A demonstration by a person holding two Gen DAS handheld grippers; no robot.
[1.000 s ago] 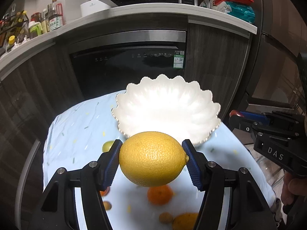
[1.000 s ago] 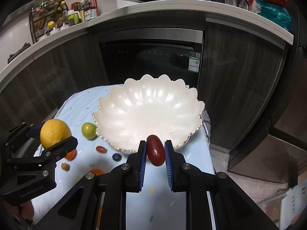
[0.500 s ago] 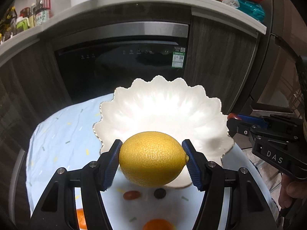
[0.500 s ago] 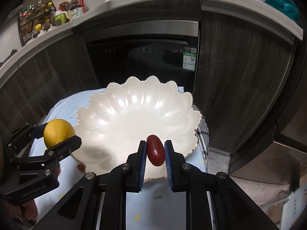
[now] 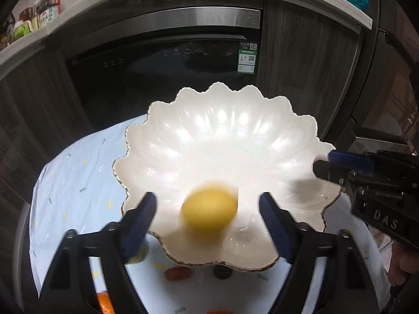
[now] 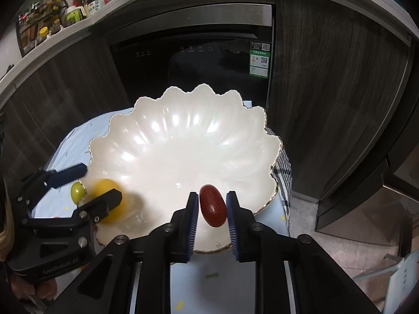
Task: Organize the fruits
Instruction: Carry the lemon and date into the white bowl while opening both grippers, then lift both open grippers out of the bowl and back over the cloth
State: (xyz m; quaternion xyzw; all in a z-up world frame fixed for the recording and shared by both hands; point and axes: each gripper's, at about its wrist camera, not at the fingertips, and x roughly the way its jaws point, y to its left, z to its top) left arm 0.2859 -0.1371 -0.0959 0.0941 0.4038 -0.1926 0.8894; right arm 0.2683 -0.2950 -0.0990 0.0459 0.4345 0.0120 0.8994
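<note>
A white scalloped bowl (image 5: 183,99) (image 6: 146,104) stands on a light blue tablecloth. My left gripper (image 5: 208,222) (image 6: 95,183) hangs over the bowl's near left side, its jaws opening wide. The yellow lemon (image 5: 209,210) (image 6: 103,187) is blurred, clear of both pads and low inside the bowl. My right gripper (image 6: 212,222) (image 5: 324,162) is over the bowl's near right rim. Its jaws are beginning to open, and a small dark red oval fruit (image 6: 212,205) is still upright between the pads, which touch its sides.
On the cloth (image 5: 78,183) near the bowl lie a green fruit (image 6: 77,192), a small red fruit (image 5: 178,273), a dark one (image 5: 222,272) and an orange (image 5: 104,303). A black dishwasher front (image 5: 170,60) and dark cabinets stand behind the table. A checked cloth (image 6: 284,167) hangs at the table's right edge.
Both grippers came forward and down over the bowl. The left jaws spread and the lemon dropped out of them. The red fruit stays between the right pads.
</note>
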